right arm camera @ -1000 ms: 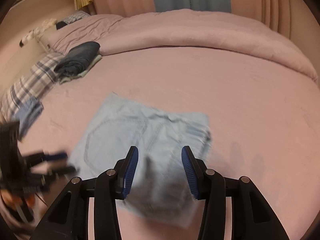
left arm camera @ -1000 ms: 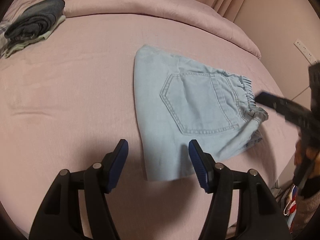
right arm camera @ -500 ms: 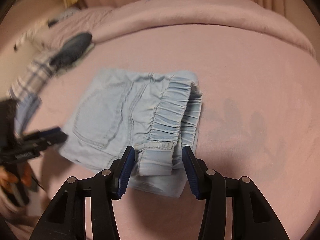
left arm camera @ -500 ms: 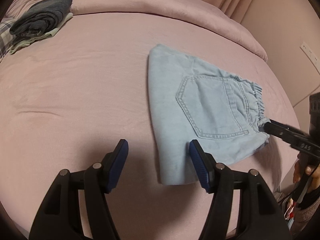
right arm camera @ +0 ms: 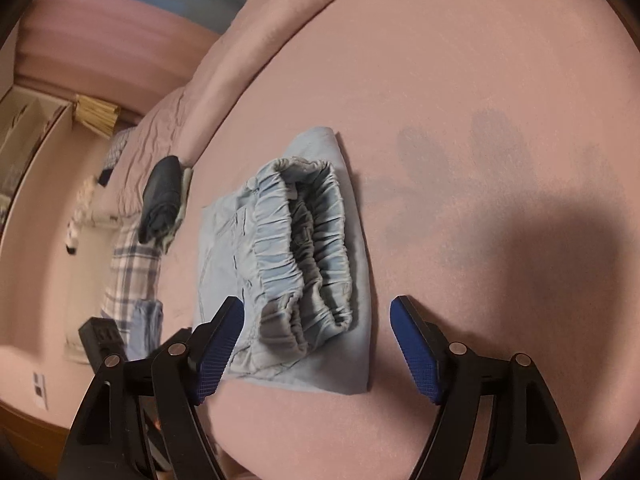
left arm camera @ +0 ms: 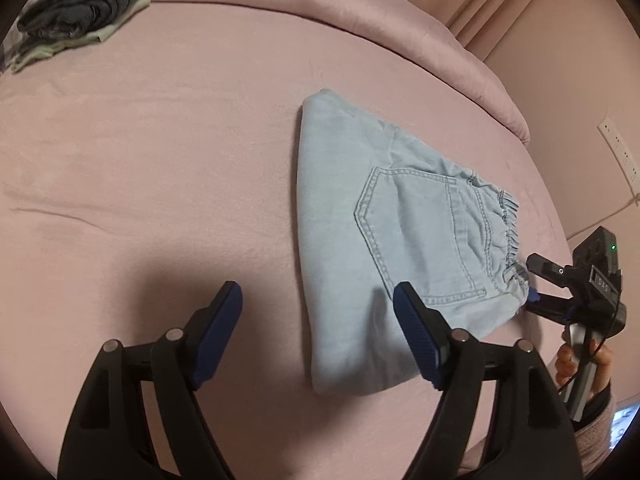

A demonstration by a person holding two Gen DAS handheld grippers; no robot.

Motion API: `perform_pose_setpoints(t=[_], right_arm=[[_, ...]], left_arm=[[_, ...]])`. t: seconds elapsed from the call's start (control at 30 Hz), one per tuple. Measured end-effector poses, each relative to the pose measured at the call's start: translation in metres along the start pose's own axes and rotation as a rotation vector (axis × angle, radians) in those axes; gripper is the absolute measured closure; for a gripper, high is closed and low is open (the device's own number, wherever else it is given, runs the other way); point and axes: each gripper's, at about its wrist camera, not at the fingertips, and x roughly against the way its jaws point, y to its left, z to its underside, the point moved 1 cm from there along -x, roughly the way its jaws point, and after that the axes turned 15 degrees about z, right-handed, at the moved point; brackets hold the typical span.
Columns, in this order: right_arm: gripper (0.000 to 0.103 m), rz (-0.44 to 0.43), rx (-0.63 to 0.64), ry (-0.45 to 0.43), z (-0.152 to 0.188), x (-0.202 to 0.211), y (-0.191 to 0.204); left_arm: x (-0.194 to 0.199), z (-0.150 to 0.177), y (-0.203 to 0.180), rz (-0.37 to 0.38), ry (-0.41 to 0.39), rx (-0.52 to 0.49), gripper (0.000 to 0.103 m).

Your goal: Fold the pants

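Pants [left arm camera: 384, 240], folded, flat on bed [left arm camera: 160, 160]; my left hand-held gripper [left arm camera: 320, 320] and right hand-held gripper [right arm camera: 316, 328] both opening, empty, letting go.

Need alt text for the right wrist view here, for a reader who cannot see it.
Folded light-blue denim pants lie on a pink bedspread, elastic waistband toward the camera. The right gripper is opening around the near edge without pressing it. Dark folded clothes sit farther back.

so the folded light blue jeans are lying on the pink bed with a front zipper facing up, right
Not quite. The folded light blue jeans do lie on the pink bed, but the left wrist view shows a stitched back pocket facing up, not a front zipper.
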Motion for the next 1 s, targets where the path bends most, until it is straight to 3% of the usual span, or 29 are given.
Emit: perform_pose_setpoints(t=[0.3, 0.7, 1.0], right_arm=[[0.026, -0.006, 0.025, 0.022, -0.017, -0.009, 0.006], [0.02, 0.006, 0.135, 0.057, -0.03, -0.027, 0.029], [0.019, 0.062, 0.232, 0.052, -0.032, -0.04, 0.055]], left_arm=[[-0.016, -0.013, 0.007, 0.061, 0.028, 0.058, 0.021], [-0.04, -0.026, -0.009, 0.12, 0.06, -0.009, 0.022], [-0.061, -0.039, -0.026, 0.109, 0.072, -0.036, 0.021]])
